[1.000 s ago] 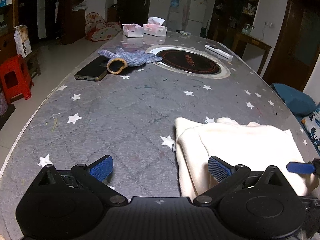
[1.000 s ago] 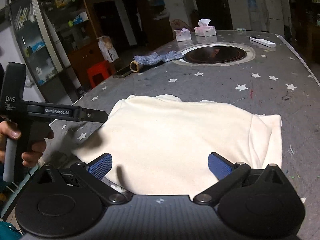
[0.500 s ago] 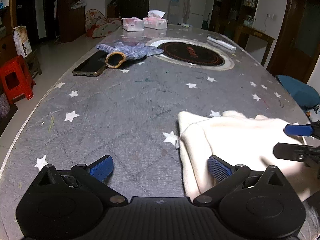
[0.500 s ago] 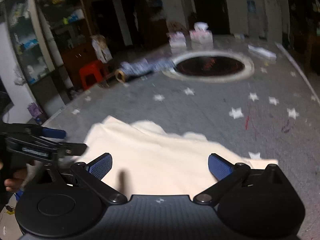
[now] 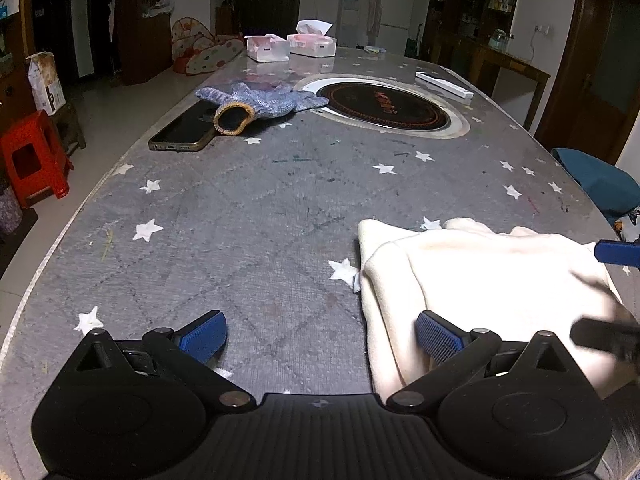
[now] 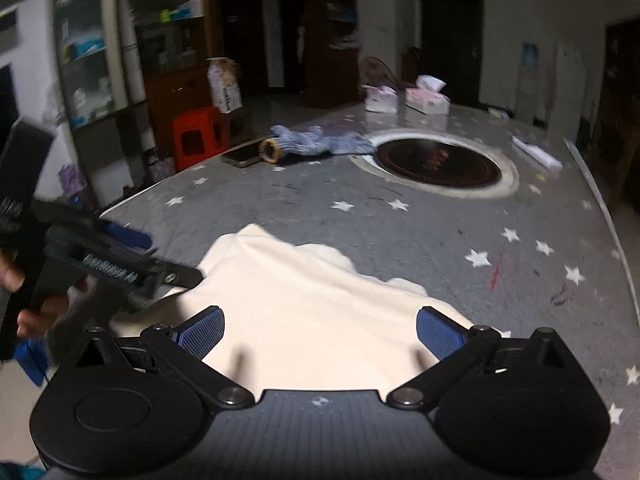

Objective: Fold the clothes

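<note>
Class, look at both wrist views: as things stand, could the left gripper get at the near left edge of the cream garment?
Probably yes. The left gripper is open, one finger already over the cream garment, with nothing between them.

The surface [image 5: 248,216] lies bare across its near-left and middle stretch, so a claw can pass there freely. The cloth [image 5: 480,276] fills the near-right corner. Farther off, a phone [image 5: 182,130] and a glove [image 5: 260,100] sit touching by the left edge, beside the round inset [image 5: 384,106]. Two tissue boxes [image 5: 292,46] block the far end; a white bar [image 5: 444,88] lies far right.
</note>
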A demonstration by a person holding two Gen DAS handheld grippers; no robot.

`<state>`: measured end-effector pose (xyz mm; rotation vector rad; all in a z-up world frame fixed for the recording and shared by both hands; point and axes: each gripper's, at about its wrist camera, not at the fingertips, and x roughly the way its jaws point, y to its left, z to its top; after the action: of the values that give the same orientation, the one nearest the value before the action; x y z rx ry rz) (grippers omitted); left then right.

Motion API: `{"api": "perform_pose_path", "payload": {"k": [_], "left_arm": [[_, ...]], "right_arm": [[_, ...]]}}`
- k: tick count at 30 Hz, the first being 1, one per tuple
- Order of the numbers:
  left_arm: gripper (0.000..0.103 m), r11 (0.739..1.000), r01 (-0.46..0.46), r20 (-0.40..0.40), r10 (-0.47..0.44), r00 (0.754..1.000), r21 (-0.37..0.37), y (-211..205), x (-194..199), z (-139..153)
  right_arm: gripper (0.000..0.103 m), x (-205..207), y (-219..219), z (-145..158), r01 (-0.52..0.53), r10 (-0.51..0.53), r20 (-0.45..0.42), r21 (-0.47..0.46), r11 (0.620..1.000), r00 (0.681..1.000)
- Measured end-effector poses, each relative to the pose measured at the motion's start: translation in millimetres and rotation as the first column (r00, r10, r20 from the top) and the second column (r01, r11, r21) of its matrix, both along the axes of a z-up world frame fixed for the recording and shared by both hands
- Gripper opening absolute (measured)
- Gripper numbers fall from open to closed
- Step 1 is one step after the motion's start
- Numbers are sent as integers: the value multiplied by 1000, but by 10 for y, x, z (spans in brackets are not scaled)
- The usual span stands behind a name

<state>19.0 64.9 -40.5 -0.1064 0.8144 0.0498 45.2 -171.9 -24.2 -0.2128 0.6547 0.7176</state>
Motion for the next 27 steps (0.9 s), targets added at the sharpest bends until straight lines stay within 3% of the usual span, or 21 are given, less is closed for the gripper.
{"api": "perform_pose_path", "payload": {"k": [6,14,20,27], "left_arm": [[103,1000,-1,11,2,1000,-20,25,-74,52],[103,998,-14,11,15,1000,-65,93,-119,88],[103,999,-27,10,28,1000,-37,91,-134,96],[103,995,25,25,-23,999,-93,80,-149,111]], "right_arm": [[102,-349,165,22,-90,94,56,-64,994,994],[94,-712,462,-65,-219,237,108,-161,962,965],[87,-809,574,-111,-251,277,128,-188,949,952],[81,-874,640,-124,-273,297,127,-177,946,947]]}}
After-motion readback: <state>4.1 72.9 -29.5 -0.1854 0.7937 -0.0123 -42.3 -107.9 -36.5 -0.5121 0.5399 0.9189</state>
